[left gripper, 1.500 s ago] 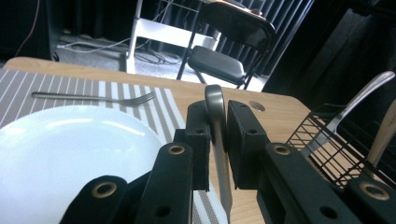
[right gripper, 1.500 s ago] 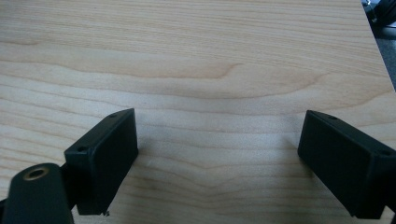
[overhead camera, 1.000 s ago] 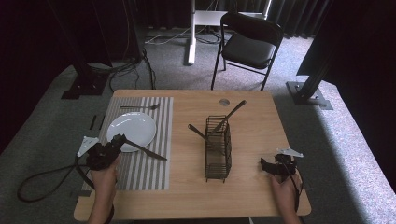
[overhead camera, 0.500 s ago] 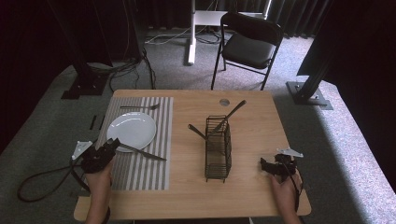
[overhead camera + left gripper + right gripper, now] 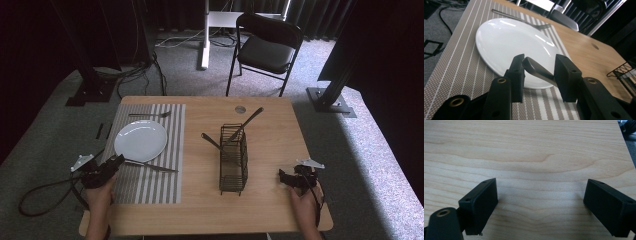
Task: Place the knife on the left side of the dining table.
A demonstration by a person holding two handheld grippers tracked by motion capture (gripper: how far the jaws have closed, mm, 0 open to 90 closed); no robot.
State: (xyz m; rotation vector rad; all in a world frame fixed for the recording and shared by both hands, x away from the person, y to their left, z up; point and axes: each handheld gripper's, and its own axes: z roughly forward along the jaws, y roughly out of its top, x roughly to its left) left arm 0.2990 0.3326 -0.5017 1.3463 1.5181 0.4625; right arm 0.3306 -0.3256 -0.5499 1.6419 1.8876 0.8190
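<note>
The left gripper (image 5: 537, 76) sits at the near edge of the white plate (image 5: 506, 42) on the striped placemat (image 5: 454, 67), its fingers spread around the handle end of a knife (image 5: 537, 70) lying there. The right gripper (image 5: 540, 206) hovers over bare bench (image 5: 529, 150), fingers spread wide.

Left black two-fingered gripper (image 5: 114, 162), held in the person's left hand (image 5: 98, 194), points forward and rightward, its fingers (image 5: 517, 72) parted partway. Right black two-fingered gripper (image 5: 283, 177), in the right hand (image 5: 303, 202), sits low near the worktop edge (fingers (image 5: 480, 202) spread wide, nothing between them).
</note>
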